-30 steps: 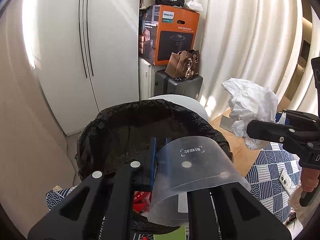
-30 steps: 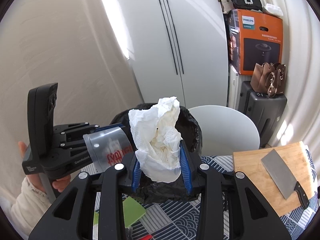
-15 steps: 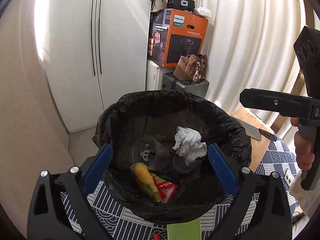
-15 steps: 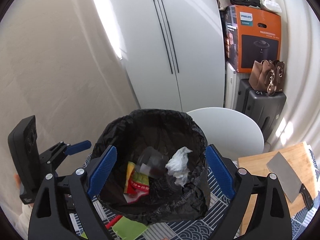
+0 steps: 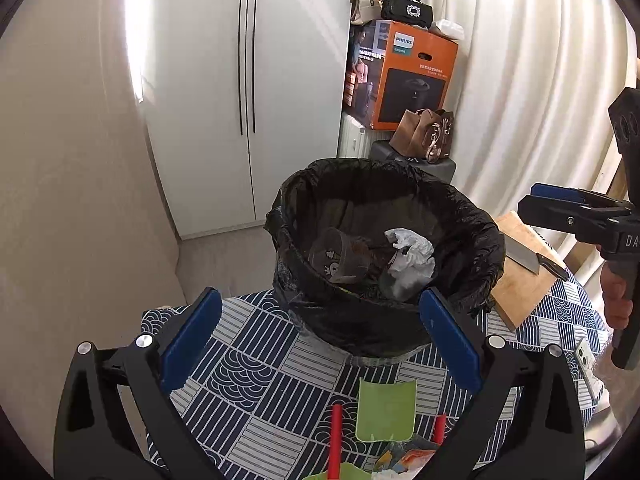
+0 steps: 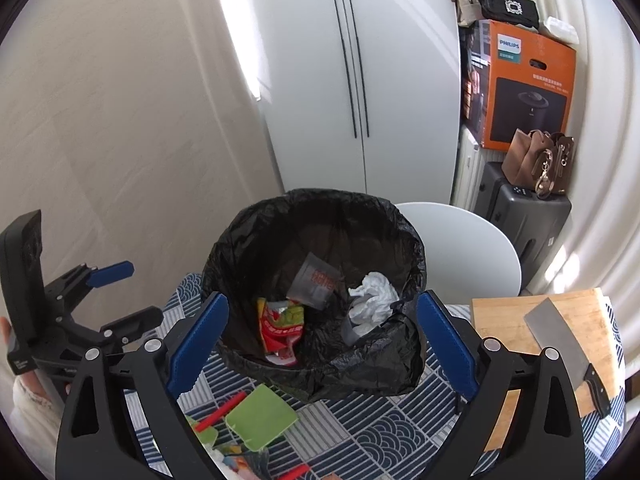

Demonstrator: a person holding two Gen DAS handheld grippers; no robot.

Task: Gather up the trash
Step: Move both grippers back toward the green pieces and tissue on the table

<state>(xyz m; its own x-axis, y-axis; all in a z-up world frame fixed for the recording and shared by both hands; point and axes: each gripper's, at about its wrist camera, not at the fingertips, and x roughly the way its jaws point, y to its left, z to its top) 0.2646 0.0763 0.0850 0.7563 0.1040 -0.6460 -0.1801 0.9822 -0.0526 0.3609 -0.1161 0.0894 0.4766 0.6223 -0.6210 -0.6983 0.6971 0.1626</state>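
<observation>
Both grippers, left (image 5: pixel 320 338) and right (image 6: pixel 322 332), jaws just sprung wide and empty, hover by the bin (image 6: pixel 316 280): cup (image 6: pixel 314 284) and tissue (image 6: pixel 372 298) now binned; scraps (image 6: pixel 260 416) remain at the table's near edge

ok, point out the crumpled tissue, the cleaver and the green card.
crumpled tissue (image 6: pixel 372 298): right wrist view, middle of the wad.
cleaver (image 6: pixel 554 330): right wrist view, flat of the blade.
green card (image 5: pixel 386 410): left wrist view, centre of its face.
</observation>
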